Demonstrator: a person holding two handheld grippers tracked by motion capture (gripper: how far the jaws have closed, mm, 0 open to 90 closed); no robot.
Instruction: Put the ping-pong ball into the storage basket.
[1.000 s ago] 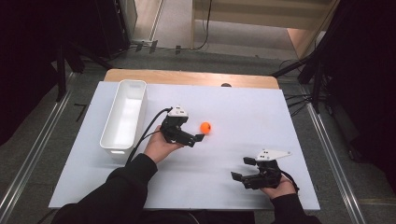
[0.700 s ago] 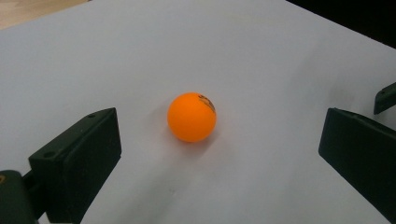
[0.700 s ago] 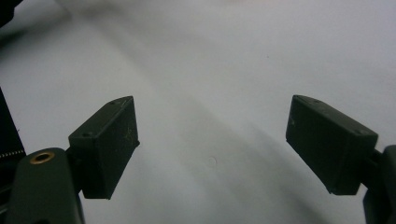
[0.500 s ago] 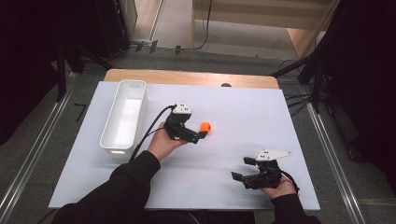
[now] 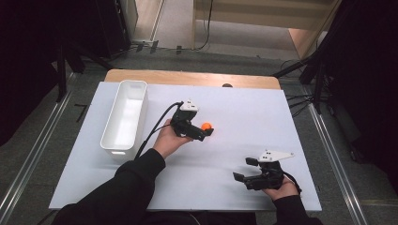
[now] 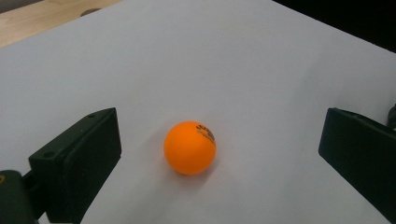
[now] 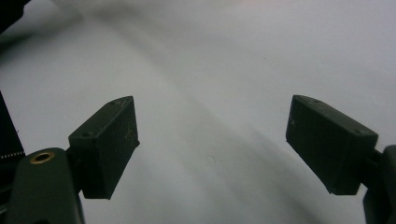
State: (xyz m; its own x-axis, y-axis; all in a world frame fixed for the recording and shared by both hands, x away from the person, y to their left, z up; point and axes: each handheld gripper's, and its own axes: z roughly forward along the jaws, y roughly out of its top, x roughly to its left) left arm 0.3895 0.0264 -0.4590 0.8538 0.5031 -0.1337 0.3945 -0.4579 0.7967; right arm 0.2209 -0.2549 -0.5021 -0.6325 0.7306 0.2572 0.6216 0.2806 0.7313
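The orange ball (image 5: 206, 126) sits on the white board (image 5: 234, 117) a little toward the far edge from the board's middle, in the high view, with the white bin (image 5: 124, 117) off near the left edge. The left gripper (image 5: 205, 135) lies right at the ball, its jaws reaching around it from the near-left side, so the ball is directly ahead of that hand. The right gripper (image 5: 241, 169) rests near the near-right corner, well apart from the ball, which makes the left hand by far the nearer one (a round ball has no long axis to line up with).

In the left gripper view, the ball (image 6: 189, 147) rests on the board between the two black jaws, which stand wide apart; neither jaw touches it, and it lies somewhat closer to the jaw on the left of that view. My judgement is that closing comes next, perhaps after a slight nudge to centre it.

In the right gripper view, the right gripper (image 7: 210, 135) has its jaws spread open over bare white board, holding nothing.
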